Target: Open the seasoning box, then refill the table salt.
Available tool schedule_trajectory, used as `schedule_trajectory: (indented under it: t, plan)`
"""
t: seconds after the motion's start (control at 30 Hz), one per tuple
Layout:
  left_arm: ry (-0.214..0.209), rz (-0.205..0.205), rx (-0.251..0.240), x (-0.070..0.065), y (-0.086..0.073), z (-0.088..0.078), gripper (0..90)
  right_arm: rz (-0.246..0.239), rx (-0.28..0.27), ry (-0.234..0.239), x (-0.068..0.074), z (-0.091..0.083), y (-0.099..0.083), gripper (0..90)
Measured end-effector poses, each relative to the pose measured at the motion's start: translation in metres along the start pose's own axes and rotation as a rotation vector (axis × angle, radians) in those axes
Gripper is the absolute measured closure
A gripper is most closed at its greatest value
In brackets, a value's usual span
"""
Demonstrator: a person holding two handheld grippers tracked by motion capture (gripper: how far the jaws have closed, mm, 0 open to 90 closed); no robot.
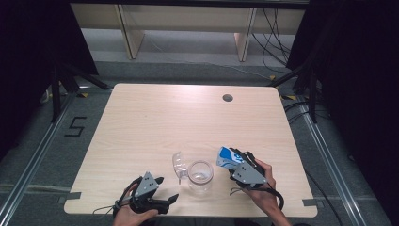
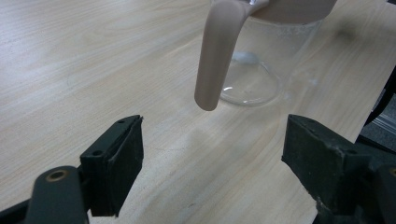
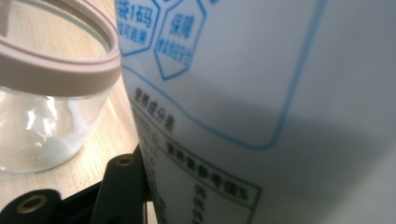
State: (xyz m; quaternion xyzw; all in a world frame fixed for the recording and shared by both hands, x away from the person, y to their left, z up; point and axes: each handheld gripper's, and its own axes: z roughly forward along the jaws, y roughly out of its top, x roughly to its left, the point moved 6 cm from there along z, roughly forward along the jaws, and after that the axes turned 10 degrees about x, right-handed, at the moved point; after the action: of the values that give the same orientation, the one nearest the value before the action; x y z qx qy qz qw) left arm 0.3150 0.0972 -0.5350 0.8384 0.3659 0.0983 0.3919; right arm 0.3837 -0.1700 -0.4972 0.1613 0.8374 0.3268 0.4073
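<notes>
Right gripper (image 1: 234,162) clamped on a blue-and-white carton (image 1: 228,158) lower right of centre, tilted toward a glass jug (image 1: 200,176), left gripper (image 1: 165,189) open lower left, empty

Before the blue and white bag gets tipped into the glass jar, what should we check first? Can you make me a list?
1. Bag held firmly in the right gripper: ok, its jaws are closed on the bag.
2. Glass jar standing upright on the table: ok.
3. Jar's mouth open: ok, the clear lid is flipped back at its left side.
4. Bag's end over the jar's mouth: not ok, it sits beside the rim, to the right.
5. Bag already opened: cannot tell.
6. Left gripper steadying the jar: not ok, its jaws are open and apart from the jar's handle.
</notes>
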Motion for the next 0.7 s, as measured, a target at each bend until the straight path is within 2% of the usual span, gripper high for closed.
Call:
schedule_trajectory:
  t: [0.07, 0.23, 0.33, 0.47, 0.57, 0.6, 0.63, 0.7]
  plan:
    - [0.001, 0.015, 0.003, 0.0014, 0.0003, 0.0003, 19.9, -0.017, 0.0, 0.002, 0.0001, 0.0013, -0.0005, 49.7]
    - [-0.008, -0.005, 0.002, -0.0012, -0.0001, 0.0013, 20.0, -0.021, 0.007, -0.008, -0.0013, 0.0023, -0.0022, 49.8]
    - [0.002, 0.012, 0.0, 0.0005, 0.0004, 0.0003, 20.0, -0.023, 0.007, -0.011, -0.0016, 0.0021, -0.0019, 49.7]
    - [-0.005, 0.008, -0.011, -0.0003, 0.0014, 0.0006, 20.0, -0.024, 0.007, -0.014, -0.0015, 0.0013, -0.0015, 49.8]
    - [-0.01, 0.002, 0.002, -0.0011, 0.0005, 0.0006, 20.0, -0.039, 0.014, -0.022, -0.0022, 0.0012, -0.0021, 49.8]
    - [0.008, 0.02, 0.018, 0.0007, -0.0006, 0.0002, 20.0, -0.03, 0.019, -0.027, -0.0019, 0.0006, -0.0025, 49.8]
    - [-0.008, -0.002, -0.003, -0.0016, 0.0006, 0.0009, 20.0, -0.035, 0.019, -0.032, -0.0024, 0.0005, -0.0025, 49.8]
    - [-0.001, 0.0, -0.003, -0.0001, 0.0005, 0.0003, 20.0, -0.045, 0.016, -0.036, -0.0034, 0.0005, -0.0018, 49.8]
